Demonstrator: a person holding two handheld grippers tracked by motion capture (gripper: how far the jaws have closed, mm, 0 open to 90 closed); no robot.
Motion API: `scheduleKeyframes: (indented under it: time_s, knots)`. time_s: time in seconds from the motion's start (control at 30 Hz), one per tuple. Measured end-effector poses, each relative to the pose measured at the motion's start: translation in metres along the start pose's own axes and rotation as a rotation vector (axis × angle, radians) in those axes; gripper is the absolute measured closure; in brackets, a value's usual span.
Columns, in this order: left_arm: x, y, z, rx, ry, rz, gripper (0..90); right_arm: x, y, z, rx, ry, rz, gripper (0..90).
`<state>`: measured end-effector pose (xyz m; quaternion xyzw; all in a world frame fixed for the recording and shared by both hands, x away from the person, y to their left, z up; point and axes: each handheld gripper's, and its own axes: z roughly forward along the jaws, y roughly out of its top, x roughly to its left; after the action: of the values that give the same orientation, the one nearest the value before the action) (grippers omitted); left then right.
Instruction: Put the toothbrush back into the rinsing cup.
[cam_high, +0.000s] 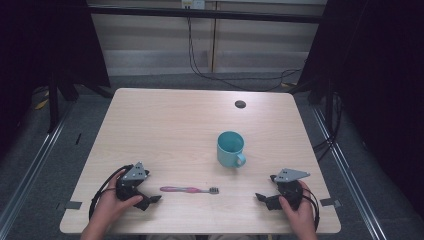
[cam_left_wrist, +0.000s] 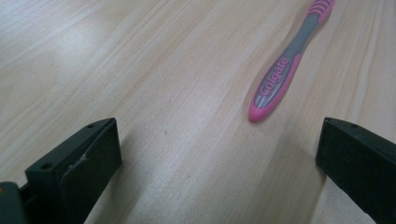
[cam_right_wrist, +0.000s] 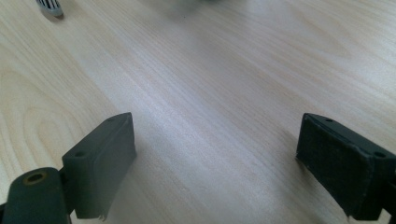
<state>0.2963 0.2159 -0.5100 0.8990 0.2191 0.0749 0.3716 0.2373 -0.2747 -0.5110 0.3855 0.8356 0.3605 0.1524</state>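
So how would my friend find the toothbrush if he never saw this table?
Look at the wooden table, near the edge closest to the person, between the two black grippers. The toothbrush lies flat there, in front of the teal mug. It is the long, thin pink and grey thing, with Colgate written on its handle.

Table: a light wood-grain top (cam_high: 175, 125) with rounded corners stood mid-room, a round dark cable port (cam_high: 240, 104) near its far edge
Floor: grey carpet (cam_high: 165, 80) lay all around the table
Back wall: pale panels (cam_high: 150, 35) ran behind a dark horizontal bar (cam_high: 200, 13)
Cables: black leads (cam_high: 200, 70) hung from the wall and trailed over the floor
Sides: black curtains (cam_high: 45, 40) closed in left and right
Rails: metal tracks (cam_high: 30, 170) flanked the table
Light: even and soft from above
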Motion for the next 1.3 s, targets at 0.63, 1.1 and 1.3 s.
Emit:
scheduleKeyframes:
  time_s: [0.63,1.1,1.3]
  knots:
    - [-0.007,0.032,0.002,0.214,-0.04,0.076,11.4,0.0,0.0,0.0,0.0,0.0,0.0,11.0]
    - [-0.021,0.065,0.013,0.395,-0.059,0.212,25.0,0.0,0.0,0.0,0.0,0.001,0.001,11.1]
    - [-0.026,0.084,0.018,0.451,-0.075,0.274,30.9,0.0,0.0,0.0,0.0,0.001,0.001,11.0]
